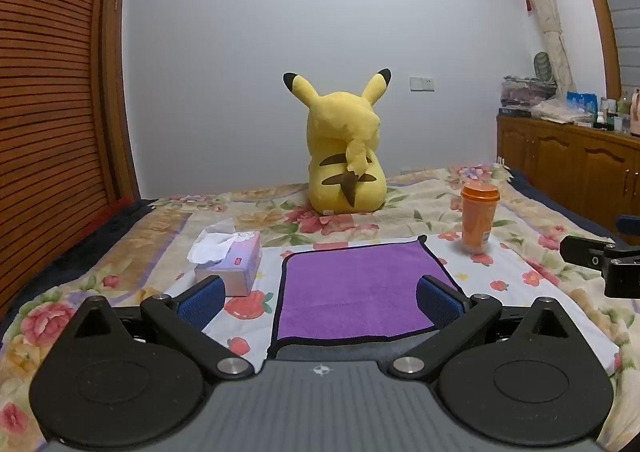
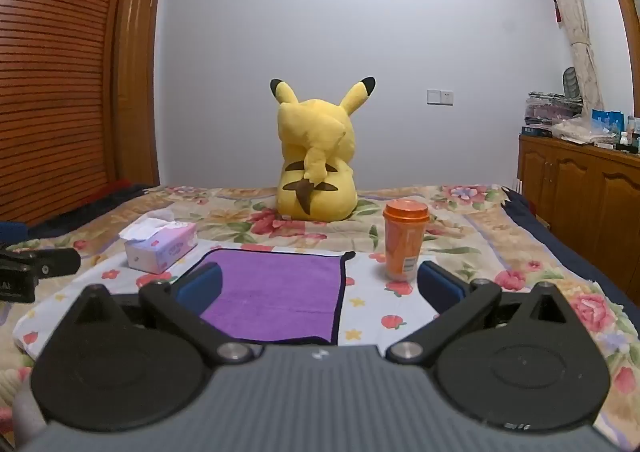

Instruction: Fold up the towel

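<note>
A purple towel with a black hem lies flat on the flowered bedspread; it also shows in the right wrist view. My left gripper is open and empty, hovering over the towel's near edge. My right gripper is open and empty above the towel's near right corner. The right gripper's body shows at the right edge of the left wrist view; the left gripper's body shows at the left edge of the right wrist view.
A tissue box sits left of the towel. An orange lidded cup stands at its far right corner. A yellow plush toy sits behind. A wooden cabinet stands on the right, a slatted wooden wardrobe on the left.
</note>
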